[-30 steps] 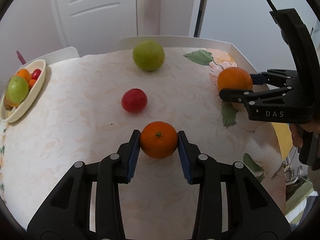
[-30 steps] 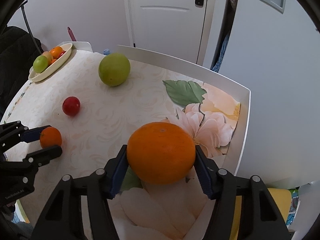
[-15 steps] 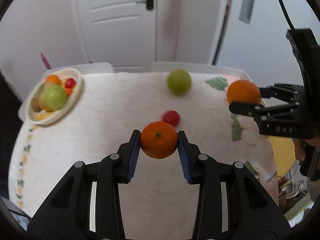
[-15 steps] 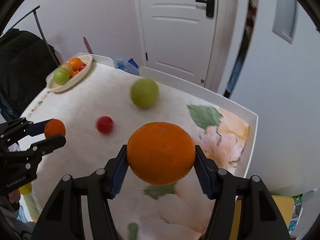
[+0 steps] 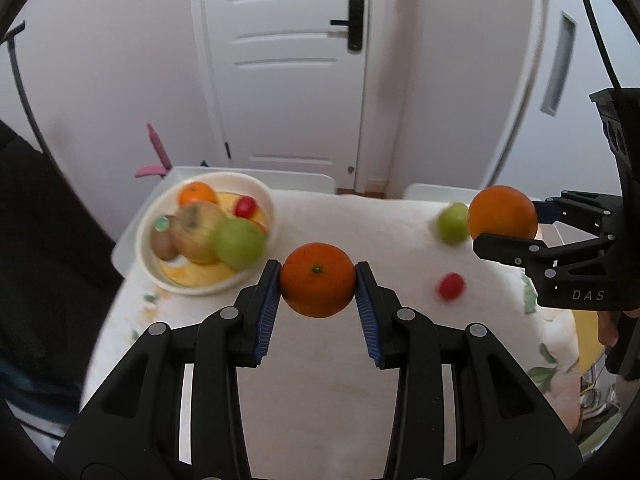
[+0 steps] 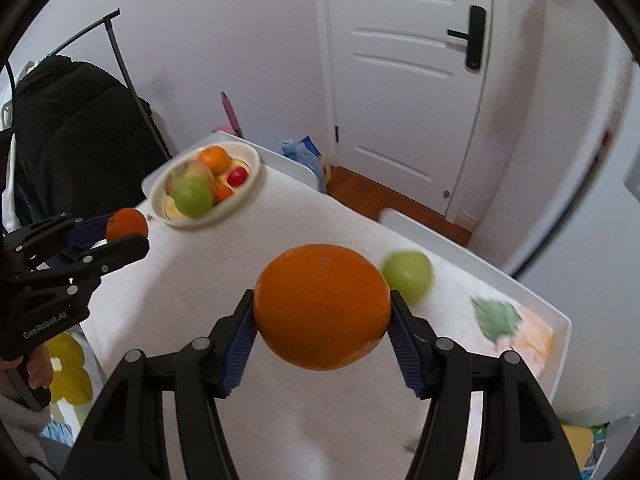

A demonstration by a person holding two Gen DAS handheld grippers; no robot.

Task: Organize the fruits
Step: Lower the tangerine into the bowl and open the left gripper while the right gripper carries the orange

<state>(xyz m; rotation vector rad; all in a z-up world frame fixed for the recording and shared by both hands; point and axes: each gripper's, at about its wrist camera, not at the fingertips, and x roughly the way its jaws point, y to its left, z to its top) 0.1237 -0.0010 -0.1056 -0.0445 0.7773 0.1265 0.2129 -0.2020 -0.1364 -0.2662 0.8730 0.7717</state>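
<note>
My left gripper point(image 5: 317, 278) is shut on a small orange point(image 5: 317, 279) and holds it above the table, right of the cream fruit bowl point(image 5: 256, 196). My right gripper point(image 6: 322, 322) is shut on a large orange point(image 6: 322, 306), also held in the air. In the left wrist view the right gripper point(image 5: 516, 222) and its large orange point(image 5: 502, 213) show at the right. In the right wrist view the left gripper point(image 6: 120, 232) and its small orange point(image 6: 127, 223) show at the left, close to the bowl point(image 6: 250, 190). A green apple point(image 5: 453, 223) point(image 6: 408, 276) and a small red fruit point(image 5: 451, 286) lie on the table.
The bowl holds several fruits, among them a green apple point(image 5: 239, 243), an orange point(image 5: 197, 194) and a red fruit point(image 5: 245, 206). The white table point(image 5: 344, 360) has raised rims. A black coat on a rack point(image 6: 80, 120) stands at the left. A white door point(image 5: 280, 60) is behind.
Both grippers have lifted their oranges off the table and swung left toward the bowl. The bowl now sits closer and more central in both views.
</note>
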